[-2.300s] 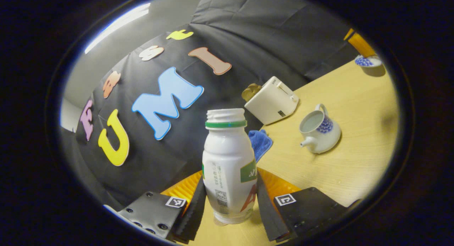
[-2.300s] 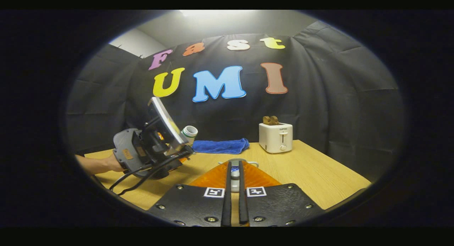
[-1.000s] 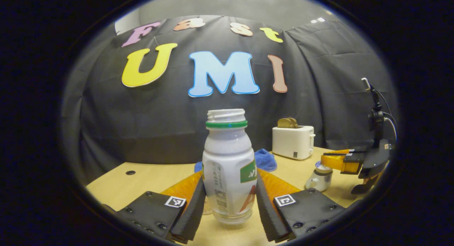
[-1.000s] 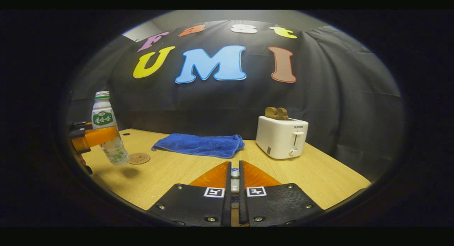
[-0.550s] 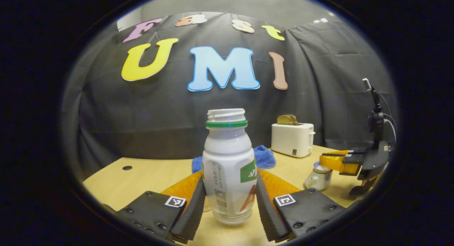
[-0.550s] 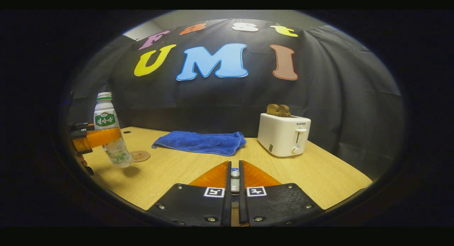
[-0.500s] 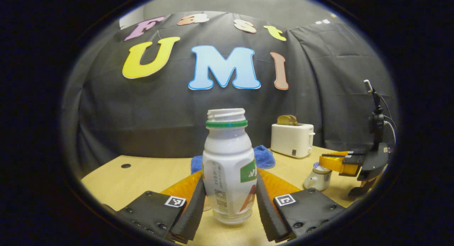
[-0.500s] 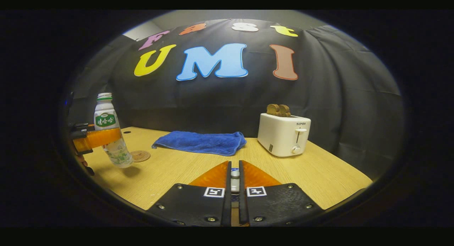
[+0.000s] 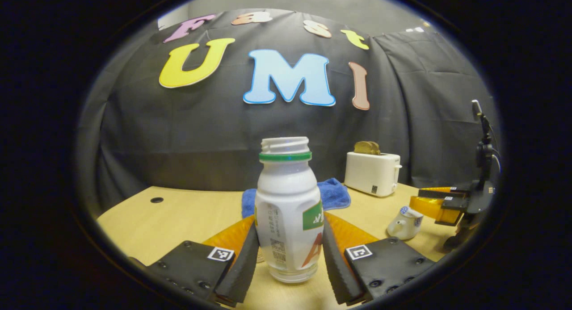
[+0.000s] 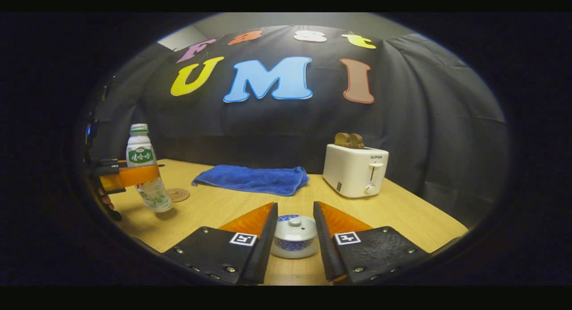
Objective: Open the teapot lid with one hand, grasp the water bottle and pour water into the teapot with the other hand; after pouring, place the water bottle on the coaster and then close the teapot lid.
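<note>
The left hand-held gripper [image 9: 288, 256] clamps an uncapped bottle [image 9: 288, 211] upright, both fingers pressed to its lower body above the counter [image 9: 178, 216]. Behind lie a blue cloth [image 9: 333, 196] and a toaster [image 9: 373, 167]. To the right, the lidded teapot [image 9: 404, 223] stands just beside the other hand-held gripper [image 9: 435, 203].

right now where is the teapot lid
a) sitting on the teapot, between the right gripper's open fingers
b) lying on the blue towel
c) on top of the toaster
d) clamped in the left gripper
a) In the right gripper view the lid sits on the teapot, with the right gripper spread open on either side of it and not pressing on it.
</note>
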{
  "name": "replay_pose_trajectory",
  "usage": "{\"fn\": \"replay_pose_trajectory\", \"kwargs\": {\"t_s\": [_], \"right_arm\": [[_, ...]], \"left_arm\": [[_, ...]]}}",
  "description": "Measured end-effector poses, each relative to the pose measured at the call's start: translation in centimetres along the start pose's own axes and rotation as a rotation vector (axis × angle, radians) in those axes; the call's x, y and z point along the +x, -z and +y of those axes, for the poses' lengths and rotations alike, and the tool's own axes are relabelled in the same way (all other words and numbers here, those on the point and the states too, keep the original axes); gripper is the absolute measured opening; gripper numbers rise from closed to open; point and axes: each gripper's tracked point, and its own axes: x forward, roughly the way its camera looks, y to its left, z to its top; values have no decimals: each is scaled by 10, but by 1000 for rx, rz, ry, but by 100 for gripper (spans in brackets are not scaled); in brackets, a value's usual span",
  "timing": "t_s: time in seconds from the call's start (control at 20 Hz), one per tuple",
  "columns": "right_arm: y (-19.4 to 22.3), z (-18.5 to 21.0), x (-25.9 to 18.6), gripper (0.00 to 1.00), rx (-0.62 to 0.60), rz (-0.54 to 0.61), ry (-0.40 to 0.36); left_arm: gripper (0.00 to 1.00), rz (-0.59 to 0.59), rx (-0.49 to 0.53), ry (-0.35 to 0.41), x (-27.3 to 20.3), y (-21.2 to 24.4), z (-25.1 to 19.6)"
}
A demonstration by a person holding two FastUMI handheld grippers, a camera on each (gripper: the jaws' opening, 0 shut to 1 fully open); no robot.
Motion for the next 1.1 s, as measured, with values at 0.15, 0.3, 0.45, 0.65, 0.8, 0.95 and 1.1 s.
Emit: {"fn": "replay_pose_trajectory", "kwargs": {"t_s": [0.15, 0.3, 0.45, 0.65, 0.8, 0.95, 1.1], "right_arm": [[-15, 1, -8, 49, 12, -54, 2], [-22, 4, -12, 63, 22, -78, -17], [-24, 7, -14, 64, 14, -83, -25], [-22, 7, -13, 64, 15, -78, -25], [-20, 6, -12, 64, 10, -71, -20], [-17, 8, -10, 64, 13, -63, -26], [-18, 9, -11, 64, 14, -61, -26]], "left_arm": [[82, 13, 6, -19, 13, 0, 11], [82, 31, 28, -40, 27, 4, 25], [82, 24, 132, -95, 40, 7, 44], [76, 14, 174, -101, 61, 5, 50], [82, 17, 180, -117, 78, 8, 60], [82, 16, 148, -126, 87, 11, 67], [80, 25, 122, -118, 84, 14, 68]]}}
